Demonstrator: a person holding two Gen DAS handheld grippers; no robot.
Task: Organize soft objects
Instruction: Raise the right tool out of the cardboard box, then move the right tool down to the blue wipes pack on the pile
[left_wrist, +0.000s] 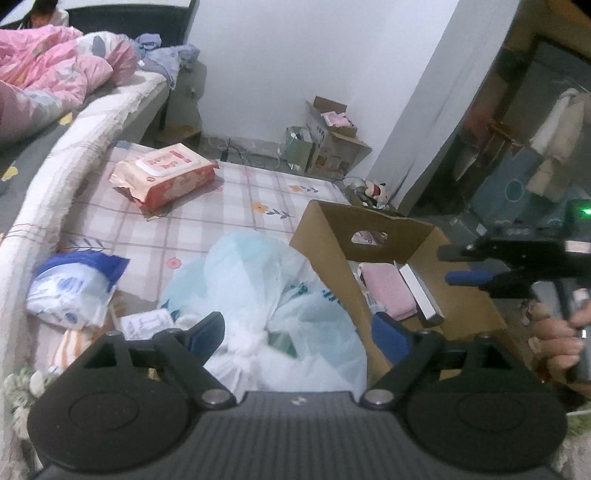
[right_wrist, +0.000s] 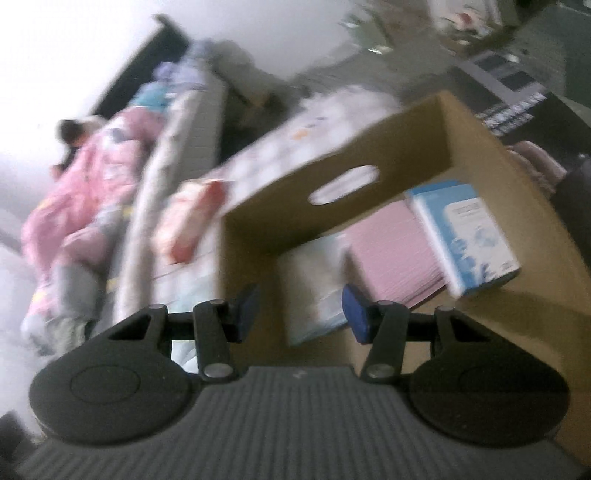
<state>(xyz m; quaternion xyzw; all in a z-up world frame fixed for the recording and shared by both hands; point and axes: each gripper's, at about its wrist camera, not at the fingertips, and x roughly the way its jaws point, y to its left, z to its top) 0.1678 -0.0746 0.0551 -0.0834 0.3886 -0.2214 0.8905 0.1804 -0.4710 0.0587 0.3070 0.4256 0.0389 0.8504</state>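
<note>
Two views: in the left wrist's, our left gripper (left_wrist: 299, 332) hangs with jaws wide apart over a pale plastic bag (left_wrist: 258, 295) beside the cardboard box (left_wrist: 332, 236); nothing is gripped. In the right wrist's blurred view, our right gripper (right_wrist: 301, 312) hovers, jaws apart and empty, above the box (right_wrist: 406, 147); a pink pack (right_wrist: 391, 254) lies inside.

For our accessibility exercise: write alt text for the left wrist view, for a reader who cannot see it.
The open left claw hovers over a knotted pale plastic bag on a checked mat, beside an open cardboard box. A wet-wipes pack lies further back; the right claw hangs over the box.
</note>
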